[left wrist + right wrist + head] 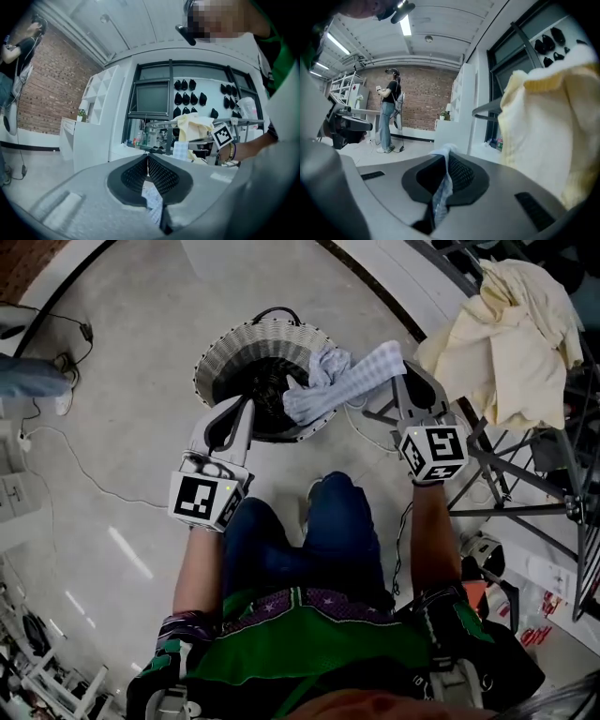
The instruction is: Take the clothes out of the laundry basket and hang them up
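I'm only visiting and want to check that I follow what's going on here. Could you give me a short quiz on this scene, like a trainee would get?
1. What are the right gripper's jaws shut on?
A) a sock
B) a checked cloth
C) a hanger
2. True or false: the drying rack at the person's right is bare.
3. Fill in: the checked cloth reaches from those jaws back over the rim of the woven ____.

Key:
1. B.
2. False: a cream cloth lies over it.
3. basket.
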`<action>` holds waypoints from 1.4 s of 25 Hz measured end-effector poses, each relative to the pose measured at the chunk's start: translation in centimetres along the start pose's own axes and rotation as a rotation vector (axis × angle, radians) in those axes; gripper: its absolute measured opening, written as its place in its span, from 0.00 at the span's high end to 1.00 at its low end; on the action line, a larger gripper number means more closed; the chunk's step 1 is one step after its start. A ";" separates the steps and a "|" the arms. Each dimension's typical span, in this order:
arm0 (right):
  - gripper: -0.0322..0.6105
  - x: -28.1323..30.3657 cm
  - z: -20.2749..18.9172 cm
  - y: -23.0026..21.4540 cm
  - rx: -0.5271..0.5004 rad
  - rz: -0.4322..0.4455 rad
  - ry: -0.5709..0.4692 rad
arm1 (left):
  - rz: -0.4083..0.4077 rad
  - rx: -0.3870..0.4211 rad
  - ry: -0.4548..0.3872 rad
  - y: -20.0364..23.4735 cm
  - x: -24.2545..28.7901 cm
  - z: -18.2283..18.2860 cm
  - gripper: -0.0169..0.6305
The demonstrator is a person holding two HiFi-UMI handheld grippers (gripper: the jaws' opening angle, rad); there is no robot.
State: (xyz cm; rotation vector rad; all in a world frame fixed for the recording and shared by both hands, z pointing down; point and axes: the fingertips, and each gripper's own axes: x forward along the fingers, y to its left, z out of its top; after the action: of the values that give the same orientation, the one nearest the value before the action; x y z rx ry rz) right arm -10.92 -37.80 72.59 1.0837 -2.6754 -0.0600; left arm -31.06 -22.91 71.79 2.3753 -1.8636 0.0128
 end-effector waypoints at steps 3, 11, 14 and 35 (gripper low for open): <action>0.93 -1.4 5.8 0.1 0.052 0.009 -0.005 | 0.003 -0.001 0.013 -1.0 -1.2 6.0 0.95; 0.93 -3.8 20.1 0.6 0.090 0.058 -0.015 | 0.029 0.050 0.036 -2.1 -4.8 20.8 0.95; 0.93 -5.2 25.7 0.7 0.088 0.068 -0.035 | 0.028 0.059 0.026 -2.7 -6.3 26.0 0.95; 0.93 -20.6 52.7 9.4 -0.039 -0.008 -0.323 | -0.070 0.122 -0.153 -8.8 -22.9 40.3 0.94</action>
State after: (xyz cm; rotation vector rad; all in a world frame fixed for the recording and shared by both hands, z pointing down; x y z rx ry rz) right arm -16.20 -19.78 18.43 1.1586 -2.9361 -0.3128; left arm -30.78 -2.81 29.14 2.5902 -1.8939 -0.0653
